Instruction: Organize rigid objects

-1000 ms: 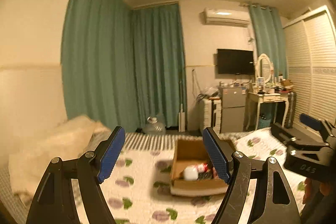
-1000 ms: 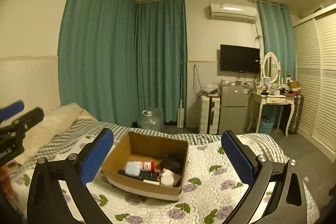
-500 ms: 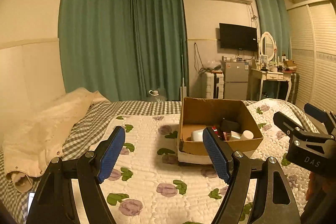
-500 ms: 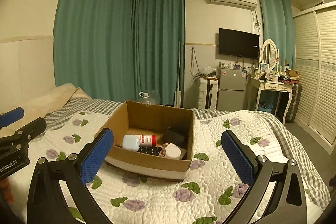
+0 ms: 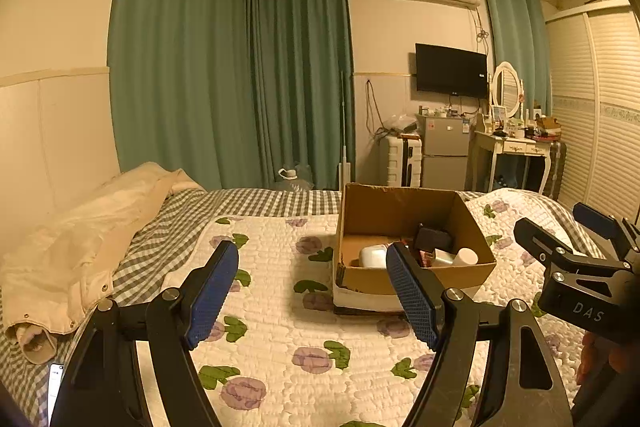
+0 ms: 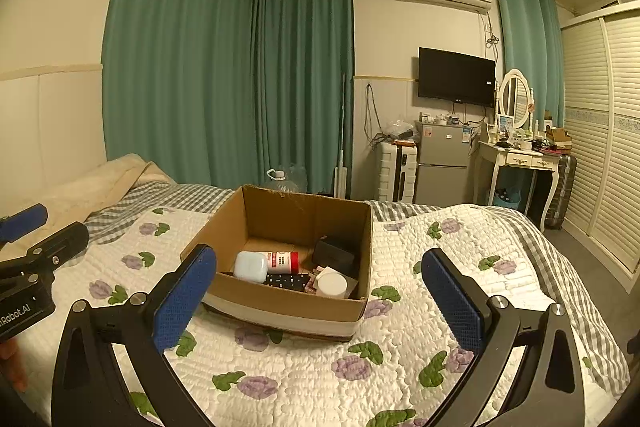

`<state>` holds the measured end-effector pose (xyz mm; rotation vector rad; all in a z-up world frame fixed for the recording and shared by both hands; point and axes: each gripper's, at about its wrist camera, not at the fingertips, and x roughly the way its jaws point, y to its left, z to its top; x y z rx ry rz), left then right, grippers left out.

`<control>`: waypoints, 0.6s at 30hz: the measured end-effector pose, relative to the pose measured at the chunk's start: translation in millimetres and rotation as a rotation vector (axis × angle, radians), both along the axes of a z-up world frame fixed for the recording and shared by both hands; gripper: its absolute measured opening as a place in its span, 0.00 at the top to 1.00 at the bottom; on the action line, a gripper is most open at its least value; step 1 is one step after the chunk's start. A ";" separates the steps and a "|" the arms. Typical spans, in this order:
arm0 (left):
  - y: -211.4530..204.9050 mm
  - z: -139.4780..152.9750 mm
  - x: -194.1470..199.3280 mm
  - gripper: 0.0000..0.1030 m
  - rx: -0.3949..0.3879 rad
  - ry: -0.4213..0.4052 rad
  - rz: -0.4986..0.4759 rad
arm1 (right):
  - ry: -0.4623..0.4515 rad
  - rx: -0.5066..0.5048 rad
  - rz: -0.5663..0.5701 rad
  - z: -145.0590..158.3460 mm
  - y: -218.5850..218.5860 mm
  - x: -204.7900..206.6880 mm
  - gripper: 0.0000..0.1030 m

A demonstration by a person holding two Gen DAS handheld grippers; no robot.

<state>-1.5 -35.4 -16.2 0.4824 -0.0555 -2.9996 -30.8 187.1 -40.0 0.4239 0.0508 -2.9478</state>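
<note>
Now you've brought both views down: a second ago the ceiling filled the top of each picture and the box (image 6: 288,255) sat low and small, and now it sits mid-frame on the quilt (image 6: 400,347), with the bed spread out below it. Since half a second ago almost nothing has shifted.

Your left gripper (image 5: 312,291) stands open, blue pads wide apart, nothing between them but quilt. Its right-hand finger (image 5: 412,303) crosses the box's near left corner in that view, though it hangs short of the cardboard. Your right gripper (image 6: 320,299) is open too, wider, framing the box from in front without touching it.

Inside the box you can see a white case (image 6: 250,266), a white bottle with a red band (image 6: 282,262) lying on its side, a black block (image 6: 334,257), a dark remote (image 6: 286,282) and a white round lid (image 6: 332,285).

Hard to read: the bottle's label is too small, and a pinkish thing beside the lid is mostly covered. From the left view the finger hides part of the contents, and the bottle barely shows. Each gripper appears in the other's view only as a cut-off edge piece. A cream blanket (image 5: 80,239) lies bunched at the bed's left side.
</note>
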 end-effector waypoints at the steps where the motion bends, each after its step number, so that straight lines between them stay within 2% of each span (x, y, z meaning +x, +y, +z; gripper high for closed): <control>1: 0.4 -0.4 -0.1 0.23 0.000 -0.002 0.000 | -0.001 0.000 0.000 0.0 -0.5 -0.3 0.00; 18: 7.0 -0.4 0.9 0.23 0.013 -0.016 -0.008 | -0.011 -0.002 0.002 -2.0 -2.3 -1.6 0.00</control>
